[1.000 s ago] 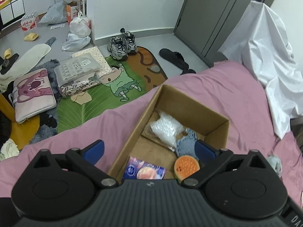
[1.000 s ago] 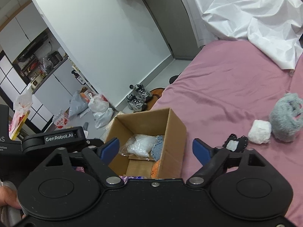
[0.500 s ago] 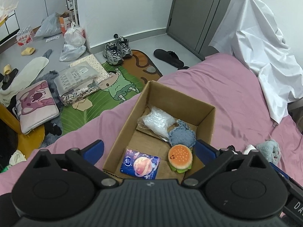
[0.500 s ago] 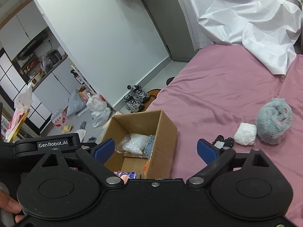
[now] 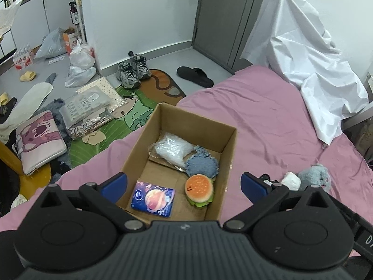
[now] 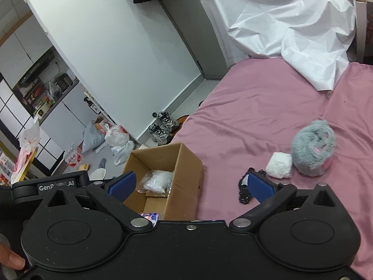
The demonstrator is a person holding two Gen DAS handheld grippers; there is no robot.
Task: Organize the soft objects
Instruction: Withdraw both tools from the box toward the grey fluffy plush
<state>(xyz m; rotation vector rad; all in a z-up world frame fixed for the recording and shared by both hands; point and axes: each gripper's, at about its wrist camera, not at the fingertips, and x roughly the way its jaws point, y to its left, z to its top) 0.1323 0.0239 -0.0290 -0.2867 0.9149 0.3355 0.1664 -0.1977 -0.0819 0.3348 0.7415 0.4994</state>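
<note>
1. The left tongs (image 5: pixel 183 183) are hovering spread wide over the near end of the cardboard box (image 5: pixel 229 154), pinching nothing.
2. The right tongs (image 6: pixel 190 184) are also standing spread and empty, hanging above the pink bed (image 6: pixel 256 121) just right of the box (image 6: pixel 186 175).
3. Inside the box, a burger toy (image 5: pixel 199 190) is sitting beside a blue planet-printed packet (image 5: pixel 152 198); a blue knitted round (image 5: pixel 201 166) and a clear bag of white stuffing (image 5: pixel 173 149) are lying toward the far end.
4. Out on the bed, right of the box, a black lacy piece (image 6: pixel 244 194), a white wad in a clear wrapper (image 6: pixel 279 165) and a grey plush toy (image 6: pixel 313 148) are lying close together.
5. A white sheet (image 6: pixel 291 28) is lying heaped at the bed's far end.
</note>
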